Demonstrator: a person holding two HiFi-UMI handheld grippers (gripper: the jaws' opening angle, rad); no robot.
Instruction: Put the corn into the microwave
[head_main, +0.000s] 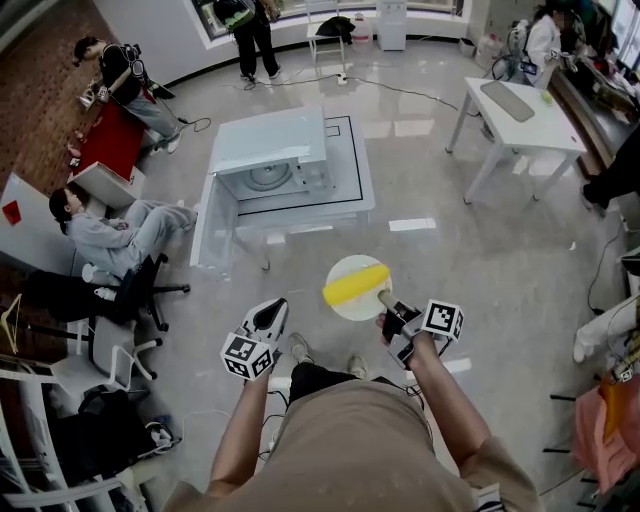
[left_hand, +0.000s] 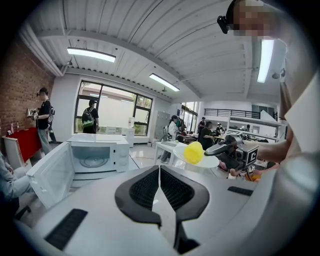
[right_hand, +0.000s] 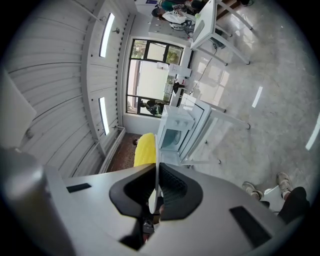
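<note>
R gripper clamped on plate rim, corn across its middle. L gripper shut, empty. Microwave ahead, door open. Hold plate level, go in slow, clear the door.

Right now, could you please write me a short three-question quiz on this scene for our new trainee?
1. True or false: the microwave is closed.
2. What are the right gripper jaws clamped on?
A) the corn itself
B) the rim of the plate that carries the corn
C) nothing
3. Fill in: the left gripper has its jaws together and holds ____.

Key:
1. False. Its door stands open.
2. B.
3. Nothing.
</note>
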